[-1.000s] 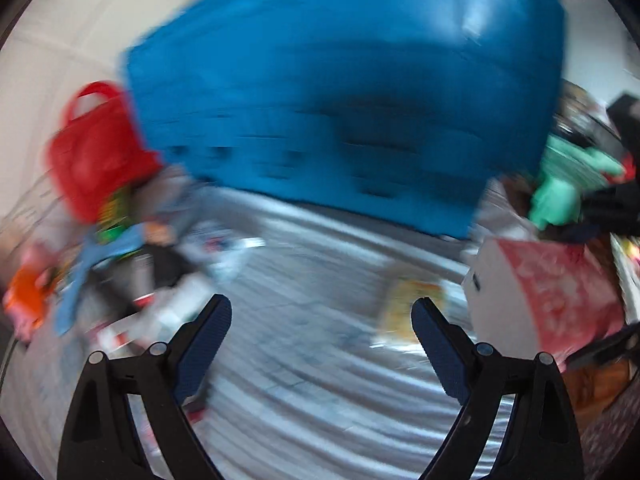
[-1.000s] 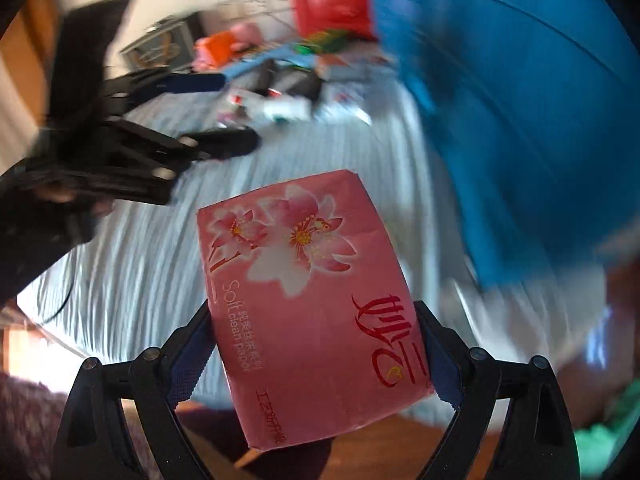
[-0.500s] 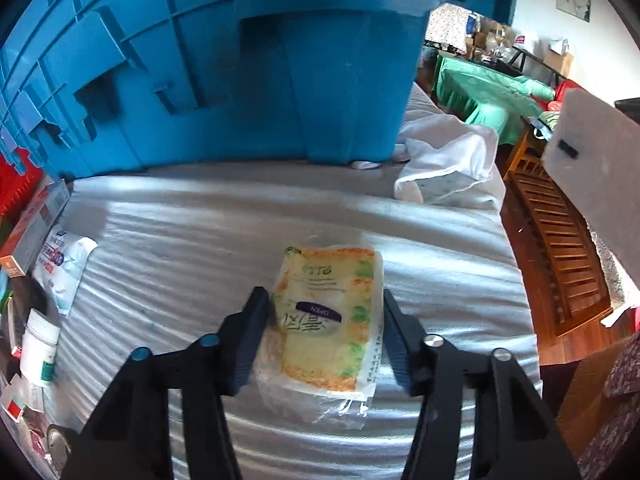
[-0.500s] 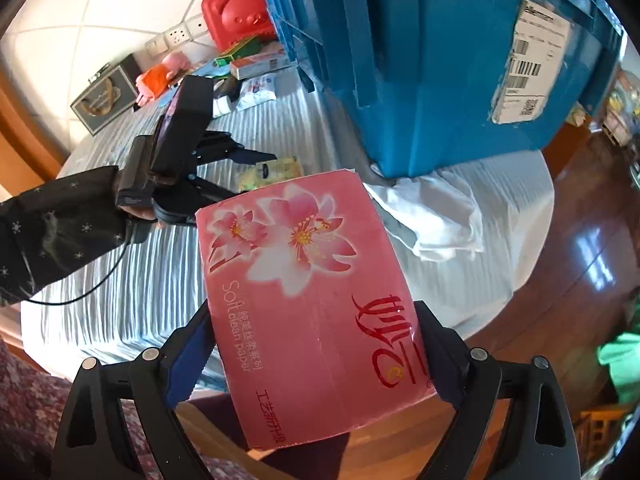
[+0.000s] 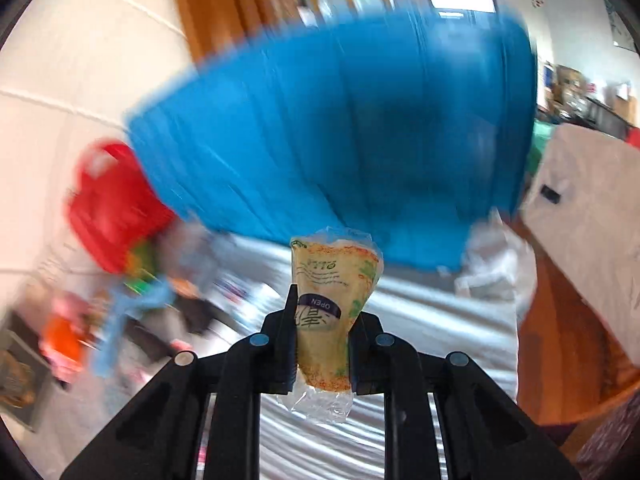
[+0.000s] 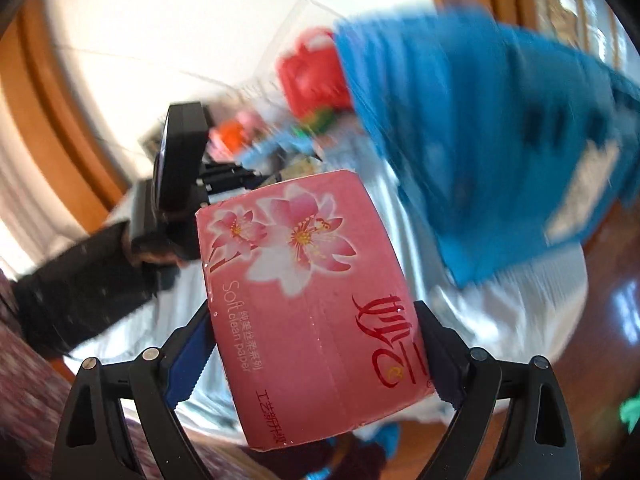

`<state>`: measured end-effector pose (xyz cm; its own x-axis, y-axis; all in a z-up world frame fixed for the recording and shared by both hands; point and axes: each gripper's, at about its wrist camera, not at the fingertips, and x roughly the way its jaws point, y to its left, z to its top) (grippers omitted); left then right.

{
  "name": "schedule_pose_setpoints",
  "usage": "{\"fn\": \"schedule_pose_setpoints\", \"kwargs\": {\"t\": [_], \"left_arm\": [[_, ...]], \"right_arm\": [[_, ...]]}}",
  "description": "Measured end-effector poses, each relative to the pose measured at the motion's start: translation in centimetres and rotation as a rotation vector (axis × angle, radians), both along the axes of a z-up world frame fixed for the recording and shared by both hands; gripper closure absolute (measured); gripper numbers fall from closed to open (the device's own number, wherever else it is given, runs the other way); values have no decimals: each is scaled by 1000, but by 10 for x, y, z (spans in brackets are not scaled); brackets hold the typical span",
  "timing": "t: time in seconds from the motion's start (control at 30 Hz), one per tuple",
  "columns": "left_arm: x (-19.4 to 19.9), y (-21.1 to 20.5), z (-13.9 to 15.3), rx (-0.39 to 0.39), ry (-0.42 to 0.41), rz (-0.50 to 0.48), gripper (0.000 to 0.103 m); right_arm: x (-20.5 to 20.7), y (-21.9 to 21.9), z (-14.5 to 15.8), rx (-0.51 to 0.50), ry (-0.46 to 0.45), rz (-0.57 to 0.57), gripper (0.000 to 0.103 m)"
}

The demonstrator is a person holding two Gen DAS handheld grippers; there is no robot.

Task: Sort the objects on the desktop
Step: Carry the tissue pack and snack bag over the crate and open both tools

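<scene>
You are mid-sort with both hands loaded and nothing from this pair delivered yet. Your left gripper (image 5: 322, 344) has the small yellow tissue pack (image 5: 334, 304) between its jaws, which are closing and already pinch it at the waist so that the wrapper bulges above and below; the pack hangs clear above the grey striped cloth of the desk (image 5: 440, 340). Your right gripper (image 6: 316, 356) holds the pink tissue box (image 6: 312, 304) across its width, the jaws set wide against its two sides, out past the desk's near edge. The blue crate (image 5: 340, 136) stands toward the far edge, and I judge it the likely destination, though its inside is not visible. Plenty is left: a clutter of small things (image 5: 132, 300) lies at the far left corner beside the red bag (image 5: 108, 208), blurred beyond naming. Against half a second ago, the yellow pack no longer lies flat on the cloth between wide jaws; it is now squeezed and lifted, and both views have swung up and blurred. The pink box sits in the right jaws exactly as before.
</scene>
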<state>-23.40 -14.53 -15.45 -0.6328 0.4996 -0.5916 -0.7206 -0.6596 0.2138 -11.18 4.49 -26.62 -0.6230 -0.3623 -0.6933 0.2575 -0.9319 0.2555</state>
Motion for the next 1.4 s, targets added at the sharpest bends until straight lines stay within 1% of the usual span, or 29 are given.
{"fn": "schedule_pose_setpoints", "kwargs": {"t": [0.07, 0.17, 0.2, 0.23, 0.3, 0.37, 0.43, 0.47, 0.5, 0.57, 0.63, 0.73, 0.8, 0.87, 0.93, 1.0, 1.03, 1.07, 1.1, 1.13, 1.17, 1.23, 1.27, 1.4], "left_arm": [[-4, -11, 46, 61, 89, 51, 85], [0, -14, 102, 134, 188, 136, 85], [0, -12, 121, 163, 209, 162, 85], [-1, -10, 135, 184, 220, 185, 85], [-8, 6, 167, 229, 220, 234, 85], [-12, 31, 186, 228, 222, 241, 85], [-16, 62, 201, 200, 240, 289, 85], [-20, 77, 207, 197, 231, 294, 84], [-26, 92, 213, 197, 204, 306, 84], [-40, 118, 218, 202, 174, 323, 84], [-45, 147, 221, 184, 194, 363, 83], [-59, 180, 226, 195, 174, 400, 83], [-66, 197, 228, 189, 183, 433, 82], [-74, 211, 227, 184, 172, 458, 81], [-80, 222, 226, 163, 173, 481, 80], [-87, 231, 223, 148, 167, 504, 76], [-90, 234, 224, 149, 160, 517, 69], [-91, 235, 224, 154, 156, 528, 51], [-96, 238, 226, 154, 155, 551, 39], [-98, 238, 226, 150, 156, 568, 15], [-100, 238, 225, 147, 160, 584, 6], [-103, 240, 226, 141, 163, 609, 6], [-104, 242, 226, 138, 158, 610, 6], [-98, 240, 228, 129, 185, 631, 6]], "right_arm": [[-3, -6, 33, -26, 83, 31, 10], [-3, -9, 89, -42, 228, 45, 10], [-3, -6, 108, -48, 276, 41, 10], [-3, 0, 128, -51, 326, 29, 10], [-7, 13, 156, -43, 391, -7, 10], [-19, 32, 181, -5, 433, -77, 10], [-41, 57, 200, 22, 450, -160, 10], [-54, 71, 206, 24, 444, -199, 10], [-71, 88, 212, 27, 429, -246, 10], [-88, 109, 216, 25, 421, -290, 10], [-102, 129, 215, 14, 403, -307, 10], [-119, 151, 211, 44, 388, -325, 9], [-133, 166, 208, 42, 361, -322, 9], [-147, 185, 201, 51, 336, -338, 9], [-150, 202, 197, 32, 316, -337, 9], [-161, 218, 193, 28, 295, -341, 9], [-167, 225, 191, 27, 287, -343, 9], [-172, 230, 188, 25, 277, -345, 8], [-181, 236, 187, 23, 260, -350, 7], [-189, 242, 185, 11, 247, -356, 6], [-198, 247, 185, -2, 233, -359, 5], [-215, 255, 182, -10, 181, -367, 5], [-218, 261, 182, -24, 177, -382, 5], [-210, 271, 192, -74, 225, -391, 4]]}}
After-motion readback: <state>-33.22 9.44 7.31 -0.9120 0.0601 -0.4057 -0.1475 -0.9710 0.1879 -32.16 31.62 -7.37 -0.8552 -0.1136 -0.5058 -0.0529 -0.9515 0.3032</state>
